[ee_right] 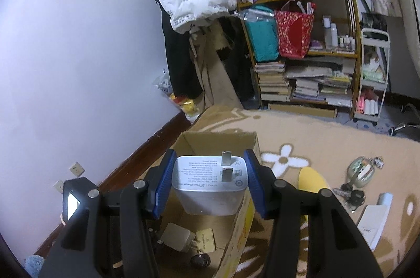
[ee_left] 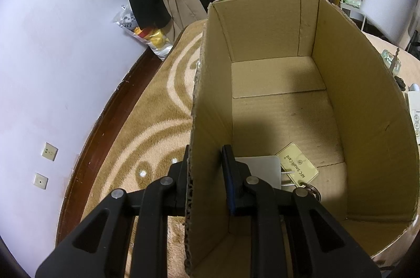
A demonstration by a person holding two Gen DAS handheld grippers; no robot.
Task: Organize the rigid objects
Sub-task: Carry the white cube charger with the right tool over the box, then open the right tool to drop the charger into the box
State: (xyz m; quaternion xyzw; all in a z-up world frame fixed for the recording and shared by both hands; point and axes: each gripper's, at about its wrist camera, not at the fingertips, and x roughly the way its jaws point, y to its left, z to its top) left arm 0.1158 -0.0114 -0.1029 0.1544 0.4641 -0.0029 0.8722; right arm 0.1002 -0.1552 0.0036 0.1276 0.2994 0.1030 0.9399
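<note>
right gripper holds charger above box (open-topped).

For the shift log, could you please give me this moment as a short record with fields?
setting: patterned carpet beside a pale wall
container: open cardboard box
left gripper: clamped on the box's side wall, one finger inside, one outside
right gripper: holds a white charger over the box, prongs pointing away from the camera
already in box: another white charger, a yellow NFC card on a key ring
still on carpet: keys, a white remote, a round trinket
</note>
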